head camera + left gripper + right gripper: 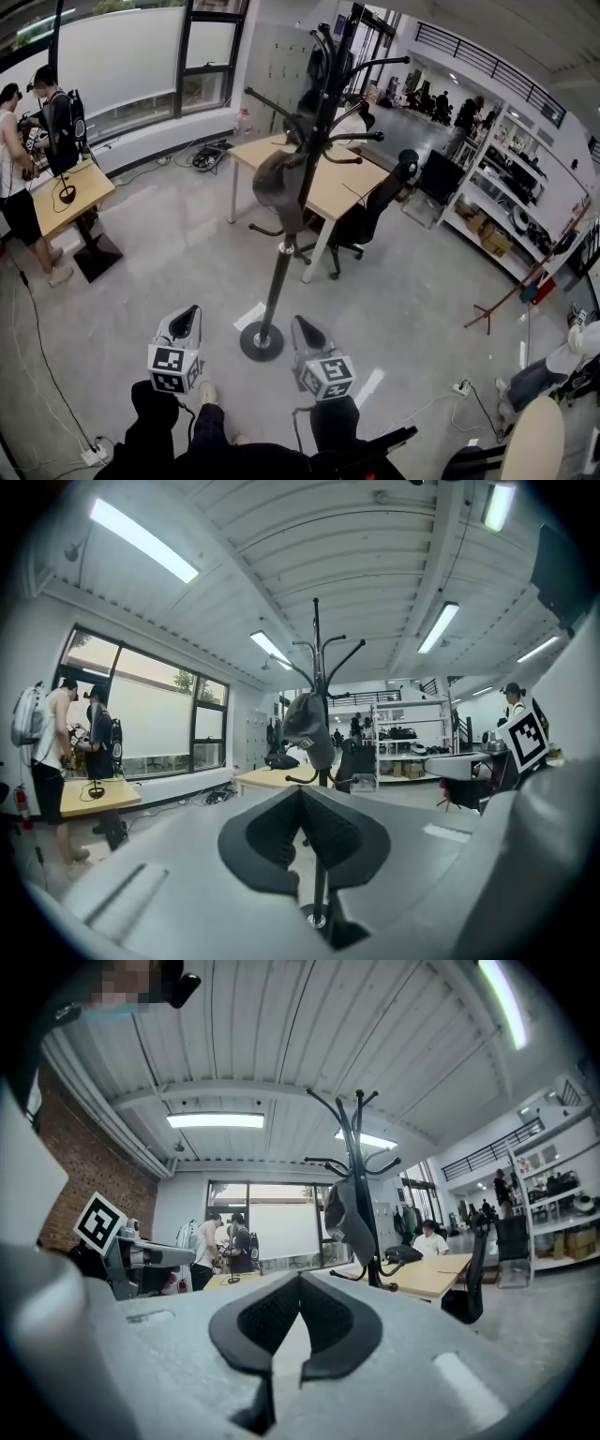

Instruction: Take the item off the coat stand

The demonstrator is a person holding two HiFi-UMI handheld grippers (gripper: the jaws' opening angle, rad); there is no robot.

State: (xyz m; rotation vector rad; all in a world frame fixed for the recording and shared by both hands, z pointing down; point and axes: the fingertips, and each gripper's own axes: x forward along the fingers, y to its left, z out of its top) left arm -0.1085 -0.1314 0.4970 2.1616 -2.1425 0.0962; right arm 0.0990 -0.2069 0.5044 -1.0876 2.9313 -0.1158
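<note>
Stand (279, 267): item (277, 185) hangs on it.
Left gripper (190, 312): jaws pressed together, empty.
Right gripper (300, 323): pressed together, empty.

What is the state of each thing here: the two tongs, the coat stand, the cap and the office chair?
Left tongs: shut, holding nothing.
Right tongs: shut, holding nothing.
Coat stand: upright on the floor, untouched.
Cap: hanging on the coat stand, not yet taken.
Office chair: upright, unoccupied.
</note>
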